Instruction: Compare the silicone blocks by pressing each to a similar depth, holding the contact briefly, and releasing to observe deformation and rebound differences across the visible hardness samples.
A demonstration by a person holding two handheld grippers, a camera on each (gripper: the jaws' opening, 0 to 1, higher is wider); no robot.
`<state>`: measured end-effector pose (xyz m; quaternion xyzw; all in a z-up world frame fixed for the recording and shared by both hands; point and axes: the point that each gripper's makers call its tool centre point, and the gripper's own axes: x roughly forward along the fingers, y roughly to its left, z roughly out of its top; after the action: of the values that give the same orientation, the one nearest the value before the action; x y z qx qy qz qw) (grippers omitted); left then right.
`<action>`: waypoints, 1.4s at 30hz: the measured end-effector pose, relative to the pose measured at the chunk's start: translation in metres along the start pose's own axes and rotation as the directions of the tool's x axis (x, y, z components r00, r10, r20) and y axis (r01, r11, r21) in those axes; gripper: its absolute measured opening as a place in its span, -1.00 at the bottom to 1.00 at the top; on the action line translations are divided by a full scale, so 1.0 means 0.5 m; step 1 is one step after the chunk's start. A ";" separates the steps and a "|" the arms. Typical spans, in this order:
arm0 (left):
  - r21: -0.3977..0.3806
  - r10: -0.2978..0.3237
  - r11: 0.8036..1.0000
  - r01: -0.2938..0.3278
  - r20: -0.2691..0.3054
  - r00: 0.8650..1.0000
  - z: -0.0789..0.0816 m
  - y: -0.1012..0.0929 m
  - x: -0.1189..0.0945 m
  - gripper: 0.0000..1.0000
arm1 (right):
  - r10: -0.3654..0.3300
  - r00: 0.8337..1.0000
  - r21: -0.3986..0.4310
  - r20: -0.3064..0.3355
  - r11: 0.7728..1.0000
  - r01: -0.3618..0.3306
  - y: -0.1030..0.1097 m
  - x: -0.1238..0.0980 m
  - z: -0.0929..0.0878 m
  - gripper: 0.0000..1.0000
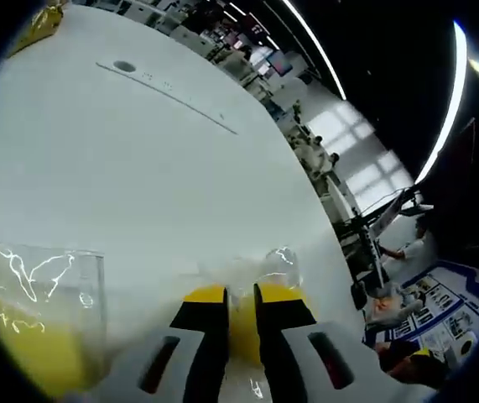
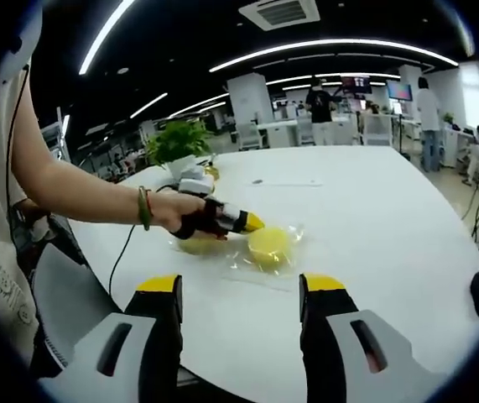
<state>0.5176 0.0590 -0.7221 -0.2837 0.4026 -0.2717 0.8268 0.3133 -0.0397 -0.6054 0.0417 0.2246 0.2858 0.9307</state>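
Presently the left hand-held gripper [image 2: 252, 222] bears its nearly closed jaws onto a yellow silicone block [image 1: 243, 323] in clear wrap on the white bench [image 2: 373, 210], probably testing firmness. Right hand-held gripper [image 2: 239, 294] hangs back, spread wide and empty, near another block [image 2: 270, 244].

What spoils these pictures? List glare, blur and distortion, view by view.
Left gripper view: glare streaks on the clear wrap over a yellow block; fisheye curves the white table; bright windows are washed out. Right gripper view: sharper; ceiling light strips bow; the other yellow block sits under shiny wrap.
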 end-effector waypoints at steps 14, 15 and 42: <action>0.367 0.019 0.930 -0.030 0.034 0.999 -0.018 -0.080 -0.170 -0.29 | 0.032 0.999 -0.021 0.033 0.999 -0.032 0.064 0.001 0.022 0.03; 0.389 0.017 0.921 -0.031 0.040 0.999 -0.019 -0.086 -0.184 -0.26 | 0.037 0.999 -0.030 0.039 0.999 -0.035 0.070 0.001 0.026 0.03; 0.631 -0.039 0.773 -0.061 0.143 0.989 -0.114 -0.078 -0.643 0.33 | 0.081 0.996 -0.120 0.030 0.990 -0.077 0.236 0.006 0.089 0.25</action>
<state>0.2924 0.2356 -0.5602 -0.0061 0.2266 -0.3648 0.9031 0.2746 0.0623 -0.5426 0.0001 0.1889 0.3345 0.9233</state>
